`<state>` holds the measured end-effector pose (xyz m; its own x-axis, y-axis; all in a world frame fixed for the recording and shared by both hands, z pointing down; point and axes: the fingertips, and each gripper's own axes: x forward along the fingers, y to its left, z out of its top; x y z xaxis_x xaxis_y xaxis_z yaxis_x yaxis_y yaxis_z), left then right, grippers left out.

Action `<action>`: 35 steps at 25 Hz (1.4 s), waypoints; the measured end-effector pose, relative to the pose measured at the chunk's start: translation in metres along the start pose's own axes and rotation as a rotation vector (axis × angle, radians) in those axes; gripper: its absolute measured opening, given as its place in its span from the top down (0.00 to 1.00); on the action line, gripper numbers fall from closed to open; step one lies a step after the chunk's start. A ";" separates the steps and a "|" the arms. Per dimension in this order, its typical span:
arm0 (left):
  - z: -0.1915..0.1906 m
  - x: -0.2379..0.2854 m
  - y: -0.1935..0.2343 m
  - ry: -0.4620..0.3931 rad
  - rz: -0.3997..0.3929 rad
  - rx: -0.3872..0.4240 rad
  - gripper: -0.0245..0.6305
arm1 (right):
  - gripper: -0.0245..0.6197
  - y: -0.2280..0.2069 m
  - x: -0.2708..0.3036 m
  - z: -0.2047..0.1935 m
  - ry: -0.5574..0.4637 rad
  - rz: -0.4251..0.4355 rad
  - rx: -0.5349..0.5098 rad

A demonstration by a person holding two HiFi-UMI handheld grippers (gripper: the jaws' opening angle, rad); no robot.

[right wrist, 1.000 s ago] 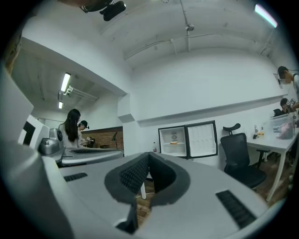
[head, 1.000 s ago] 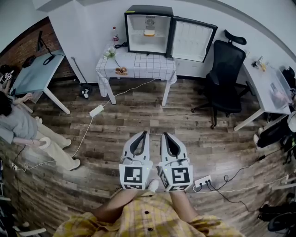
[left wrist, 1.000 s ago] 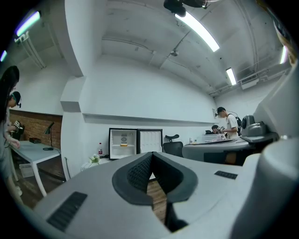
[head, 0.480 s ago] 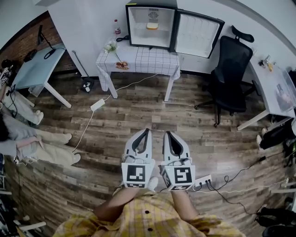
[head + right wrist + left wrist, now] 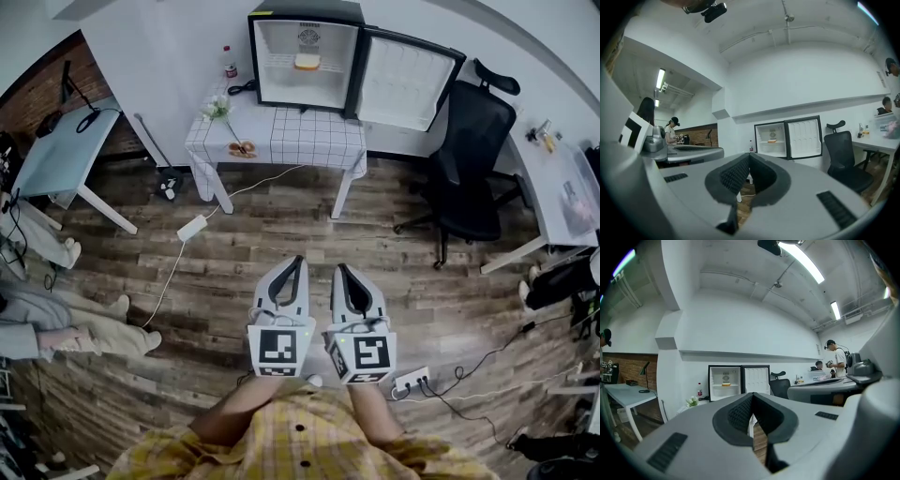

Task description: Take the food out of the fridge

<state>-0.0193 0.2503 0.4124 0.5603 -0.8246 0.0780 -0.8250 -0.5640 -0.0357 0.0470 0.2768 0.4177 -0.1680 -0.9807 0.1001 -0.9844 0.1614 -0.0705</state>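
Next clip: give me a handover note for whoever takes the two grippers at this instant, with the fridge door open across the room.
Left gripper: jaws shut, empty.
Right gripper: jaws shut, empty.
Both are held side by side over the wooden floor, pointing toward the fridge, well short of it.
The fridge stands on the checked-cloth table, with its door swung open.
The food, a small yellowish item, lies on the upper shelf inside.
Done: door open.
Left: walk up, open the jaws, grasp the food, bring it out.

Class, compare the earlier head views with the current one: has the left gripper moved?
Yes. The left gripper has advanced toward the checked table; the strip of floor between its tips and the table legs is narrower now.
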 end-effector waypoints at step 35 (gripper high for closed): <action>0.014 0.165 0.151 -0.023 -0.035 -0.011 0.95 | 0.95 -0.017 0.226 0.037 -0.001 -0.073 -0.027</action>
<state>-0.0502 0.0285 0.4062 0.5905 -0.8051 0.0558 -0.8054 -0.5923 -0.0225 0.0277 0.0482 0.4049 -0.0961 -0.9900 0.1029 -0.9950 0.0929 -0.0360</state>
